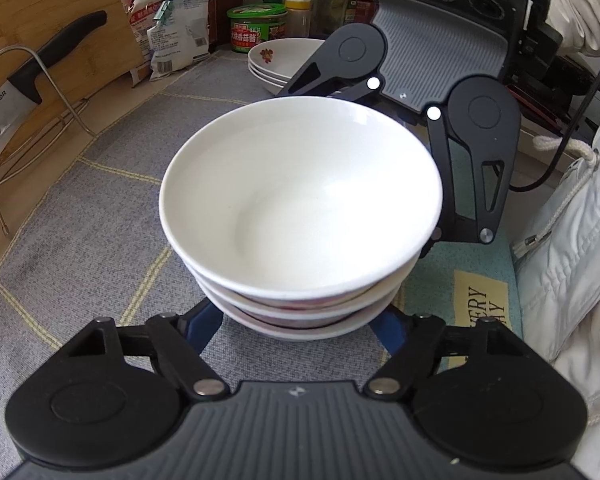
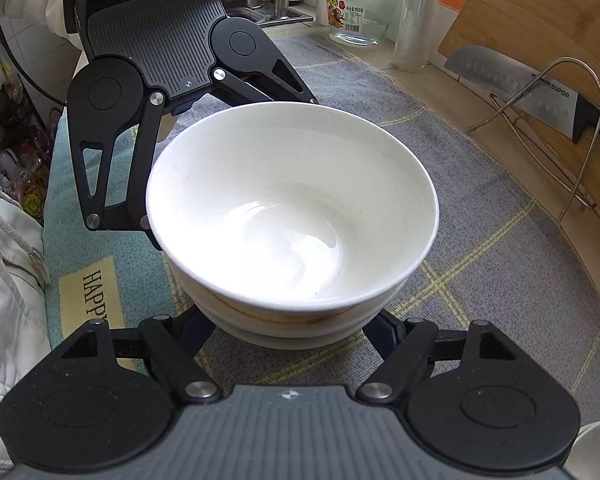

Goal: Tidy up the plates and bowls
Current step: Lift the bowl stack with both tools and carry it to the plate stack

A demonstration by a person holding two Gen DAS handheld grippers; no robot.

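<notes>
A stack of white bowls [image 1: 300, 200] [image 2: 292, 208] stands on a grey checked mat [image 1: 80, 220]. My left gripper [image 1: 296, 328] reaches in low from the near side, its blue fingers [image 1: 208, 322] hugging the lowest bowl; the tips are hidden under the stack. My right gripper [image 2: 292, 332] faces it from the other side and clasps the lower bowls the same way, its blue fingers [image 2: 198, 330] against them. Each view shows the other gripper across the stack. A separate pile of flowered white plates [image 1: 284, 60] sits behind.
A wire rack [image 1: 4, 120] with a black-handled cleaver [image 1: 56, 48] leans on a bamboo board at the left. Jars [image 1: 256, 28], bottles and bags [image 1: 180, 28] line the back. A glass jar [image 2: 360, 8] stands near the sink. A white jacket [image 1: 572, 240] hangs beside a teal mat [image 1: 480, 280].
</notes>
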